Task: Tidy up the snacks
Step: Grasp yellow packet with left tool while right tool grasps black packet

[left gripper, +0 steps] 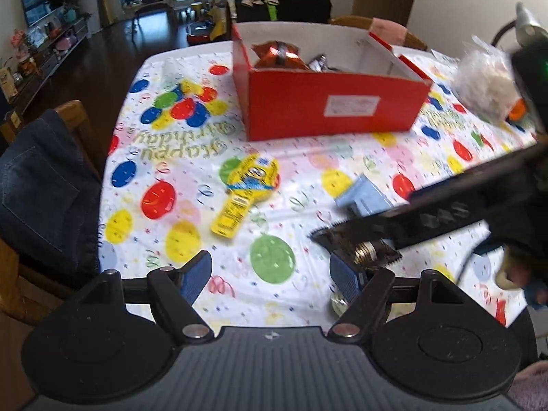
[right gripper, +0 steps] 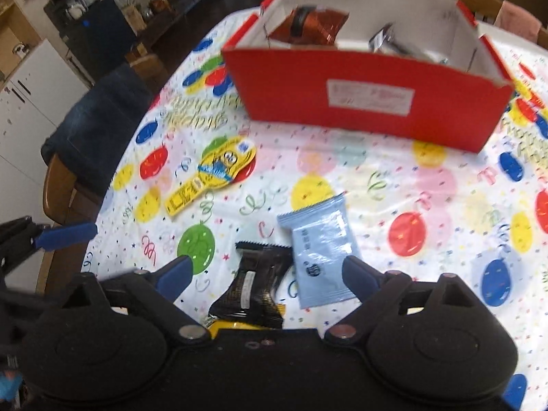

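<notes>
A red cardboard box (left gripper: 328, 102) (right gripper: 370, 102) stands on the far side of the balloon-print table, holding an orange foil pack (left gripper: 279, 55) (right gripper: 308, 25) and a silver wrapper (right gripper: 385, 39). A yellow Minion snack pack (left gripper: 245, 190) (right gripper: 214, 174) lies flat in front of it. A light blue packet (right gripper: 320, 251) (left gripper: 363, 197) and a black packet (right gripper: 257, 286) (left gripper: 356, 241) lie side by side. My right gripper (right gripper: 269, 275) is open, low over the black and blue packets. My left gripper (left gripper: 270, 272) is open and empty above the cloth.
A clear bag of white puffed snacks (left gripper: 484, 78) sits at the far right. A wooden chair with a denim garment (left gripper: 44, 191) (right gripper: 99, 120) stands at the table's left edge. A gold coin-like sweet (left gripper: 339, 303) lies near my left gripper.
</notes>
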A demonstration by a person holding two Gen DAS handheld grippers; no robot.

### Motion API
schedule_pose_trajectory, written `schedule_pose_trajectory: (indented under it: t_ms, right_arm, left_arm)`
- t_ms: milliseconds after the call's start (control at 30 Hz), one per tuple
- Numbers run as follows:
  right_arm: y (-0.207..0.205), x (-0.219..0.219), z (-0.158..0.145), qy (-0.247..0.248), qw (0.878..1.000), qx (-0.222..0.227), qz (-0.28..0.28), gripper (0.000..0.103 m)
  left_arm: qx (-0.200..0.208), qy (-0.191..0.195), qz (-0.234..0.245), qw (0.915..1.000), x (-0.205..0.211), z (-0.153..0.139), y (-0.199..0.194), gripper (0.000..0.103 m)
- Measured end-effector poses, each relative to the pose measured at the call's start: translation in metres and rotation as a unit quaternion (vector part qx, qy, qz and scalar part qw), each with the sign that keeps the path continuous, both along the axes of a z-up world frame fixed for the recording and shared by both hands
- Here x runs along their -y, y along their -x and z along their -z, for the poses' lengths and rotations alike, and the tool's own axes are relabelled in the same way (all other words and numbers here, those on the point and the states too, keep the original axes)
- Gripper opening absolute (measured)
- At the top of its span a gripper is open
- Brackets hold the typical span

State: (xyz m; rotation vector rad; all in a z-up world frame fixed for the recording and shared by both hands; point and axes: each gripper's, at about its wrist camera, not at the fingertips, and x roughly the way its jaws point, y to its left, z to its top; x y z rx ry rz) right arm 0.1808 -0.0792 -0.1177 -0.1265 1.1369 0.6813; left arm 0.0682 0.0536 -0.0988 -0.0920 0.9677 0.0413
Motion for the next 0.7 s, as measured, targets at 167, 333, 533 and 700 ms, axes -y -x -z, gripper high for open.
schedule_pose_trajectory:
  t_ms: [167,333,533,700]
  right_arm:
    - [-0.006,-0.014,0.014,0.013,1.000,-0.025,-0.008,0.080]
    - [-0.010,-0.021,0.021,0.022,0.999,-0.038,-0.012,0.071]
    - [-0.011,-0.024,0.022,0.025,0.999,-0.041,-0.020,0.055]
    - [-0.010,-0.023,0.020,0.024,0.999,-0.040,-0.026,0.033]
  left_arm:
    - [-0.001,-0.011,0.029,0.9995,0.017,0.009,0.006,0.076]
    - [0.008,-0.021,0.054,0.9983,0.032,0.011,0.009,0.076]
    - [0.016,-0.029,0.084,0.9959,0.050,0.011,0.010,0.076]
    - [0.010,-0.032,0.105,0.9940,0.061,0.010,0.007,0.076]
